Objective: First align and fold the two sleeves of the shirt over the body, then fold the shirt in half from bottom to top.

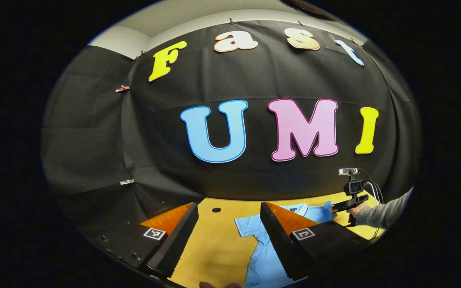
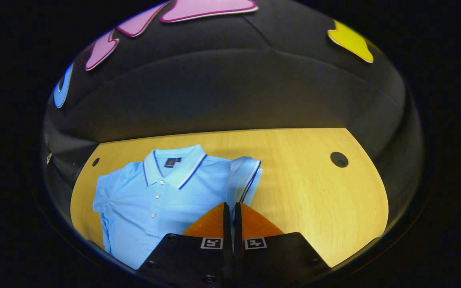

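With the shirt point(image 2: 154, 200) lying flat on the surface point(image 2: 314, 188), its right sleeve point(image 2: 246, 176) is being pinched by the closed right tongs point(image 2: 232, 208) while the left tongs point(image 1: 230, 236) are being held wide, so the thin cloth is judged likely to slip free.

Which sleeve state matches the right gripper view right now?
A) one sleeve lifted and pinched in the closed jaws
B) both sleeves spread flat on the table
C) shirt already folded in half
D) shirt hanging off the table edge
A: in the right gripper view the right gripper has its jaws closed on the striped-cuff sleeve of the blue shirt, which is raised off the wooden table.
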Action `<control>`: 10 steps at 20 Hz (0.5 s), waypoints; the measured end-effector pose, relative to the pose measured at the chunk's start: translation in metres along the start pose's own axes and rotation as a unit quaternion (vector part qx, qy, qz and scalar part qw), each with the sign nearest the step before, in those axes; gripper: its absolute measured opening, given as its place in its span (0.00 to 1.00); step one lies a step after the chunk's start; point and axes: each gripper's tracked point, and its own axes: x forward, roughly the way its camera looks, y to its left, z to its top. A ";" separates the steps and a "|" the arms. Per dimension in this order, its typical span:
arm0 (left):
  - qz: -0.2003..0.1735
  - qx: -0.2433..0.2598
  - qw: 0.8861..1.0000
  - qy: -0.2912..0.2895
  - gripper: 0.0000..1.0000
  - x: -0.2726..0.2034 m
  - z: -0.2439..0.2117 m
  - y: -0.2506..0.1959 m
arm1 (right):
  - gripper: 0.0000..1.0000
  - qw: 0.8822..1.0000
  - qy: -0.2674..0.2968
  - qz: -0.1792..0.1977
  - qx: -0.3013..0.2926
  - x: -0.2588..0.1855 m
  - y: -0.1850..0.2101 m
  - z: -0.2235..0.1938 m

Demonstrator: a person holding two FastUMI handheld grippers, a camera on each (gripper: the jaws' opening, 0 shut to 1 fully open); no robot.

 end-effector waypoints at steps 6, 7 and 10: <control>0.016 -0.003 1.000 0.003 0.99 -0.009 -0.003 0.021 | 0.05 0.996 0.013 0.067 -0.054 -0.008 0.091 -0.013; 0.020 -0.004 1.000 0.004 0.99 -0.010 -0.004 0.025 | 0.05 0.995 0.018 0.075 -0.064 -0.008 0.103 -0.019; 0.030 -0.005 1.000 0.007 0.99 -0.016 -0.007 0.035 | 0.05 0.991 0.031 0.093 -0.092 -0.005 0.135 -0.036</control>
